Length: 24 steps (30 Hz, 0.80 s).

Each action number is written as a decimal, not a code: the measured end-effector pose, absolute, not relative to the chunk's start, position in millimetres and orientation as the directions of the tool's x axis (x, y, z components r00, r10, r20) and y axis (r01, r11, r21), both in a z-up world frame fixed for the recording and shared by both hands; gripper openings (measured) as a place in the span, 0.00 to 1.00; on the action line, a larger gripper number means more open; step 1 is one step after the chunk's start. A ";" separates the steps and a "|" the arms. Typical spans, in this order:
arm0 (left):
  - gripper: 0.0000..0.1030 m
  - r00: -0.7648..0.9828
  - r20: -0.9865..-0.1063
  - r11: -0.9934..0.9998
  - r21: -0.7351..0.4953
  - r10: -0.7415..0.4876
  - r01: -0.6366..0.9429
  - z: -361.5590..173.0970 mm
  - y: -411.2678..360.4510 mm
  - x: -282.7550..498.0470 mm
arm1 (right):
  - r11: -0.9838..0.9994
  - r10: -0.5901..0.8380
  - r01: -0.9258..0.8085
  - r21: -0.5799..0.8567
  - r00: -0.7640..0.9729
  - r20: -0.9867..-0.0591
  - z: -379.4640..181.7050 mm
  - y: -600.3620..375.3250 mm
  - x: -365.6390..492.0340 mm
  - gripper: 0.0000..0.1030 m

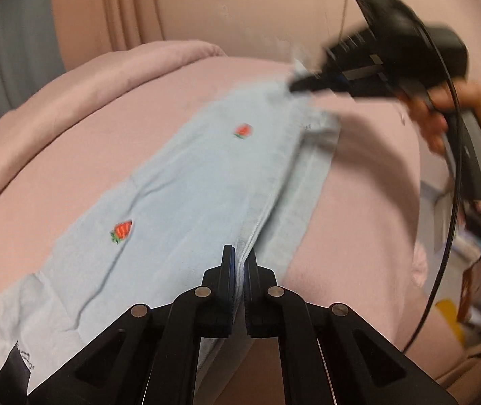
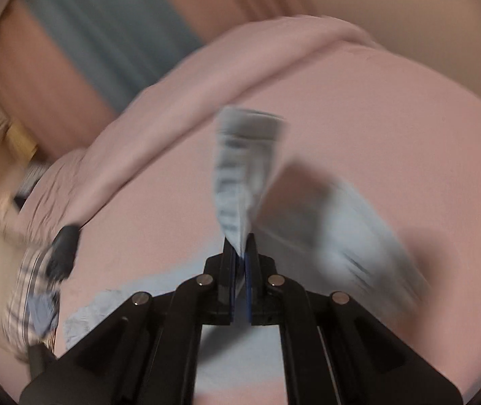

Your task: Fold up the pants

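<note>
Light blue pants (image 1: 179, 195) with small strawberry prints lie stretched across a pink bed (image 1: 72, 155). My left gripper (image 1: 239, 263) is shut on the near folded edge of the pants. My right gripper (image 1: 303, 84) shows at the far end in the left wrist view, shut on the other end of the same edge. In the right wrist view my right gripper (image 2: 239, 249) pinches a lifted, blurred flap of the pants (image 2: 240, 175), with more blue cloth (image 2: 351, 222) hanging to the right.
A rolled pink blanket (image 1: 72, 94) runs along the bed's far side. Pink and blue curtains (image 2: 105, 33) hang behind. Clutter (image 1: 476, 270) lies off the bed's right edge. A checked cloth and dark object (image 2: 48, 263) sit at the left in the right wrist view.
</note>
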<state>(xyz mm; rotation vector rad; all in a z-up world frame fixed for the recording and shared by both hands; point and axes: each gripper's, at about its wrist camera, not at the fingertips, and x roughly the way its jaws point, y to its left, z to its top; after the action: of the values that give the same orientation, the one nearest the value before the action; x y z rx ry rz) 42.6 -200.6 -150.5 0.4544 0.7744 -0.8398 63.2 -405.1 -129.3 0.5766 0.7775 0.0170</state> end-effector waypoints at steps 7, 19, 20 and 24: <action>0.03 0.433 -0.792 0.595 0.112 -0.430 0.796 -160.8 -205.3 38.2 | 0.650 0.326 0.318 0.690 0.704 -0.631 -219.6 -436.8 28.7 0.04; 0.49 0.326 -0.725 0.641 -0.205 -0.607 0.739 -111.4 -136.7 48.9 | 0.858 -0.080 0.419 0.299 0.683 -0.726 -154.8 -413.6 2.2 0.26; 0.55 0.357 -0.711 0.667 -0.209 -0.606 0.715 -107.7 -126.9 52.9 | 0.880 -0.101 0.397 0.261 0.694 -0.713 -143.4 -403.7 3.2 0.26; 0.59 0.436 -0.696 0.761 -0.249 -0.570 0.599 -111.6 -90.4 75.0 | 0.948 0.149 0.086 0.305 0.728 -0.669 -124.4 -339.9 28.2 0.25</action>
<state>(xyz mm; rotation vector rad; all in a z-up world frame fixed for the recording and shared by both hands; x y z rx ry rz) 75.0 -90.4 -111.6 0.0366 0.8517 -0.7275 28.2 -339.9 -124.4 0.3285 0.7576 0.0353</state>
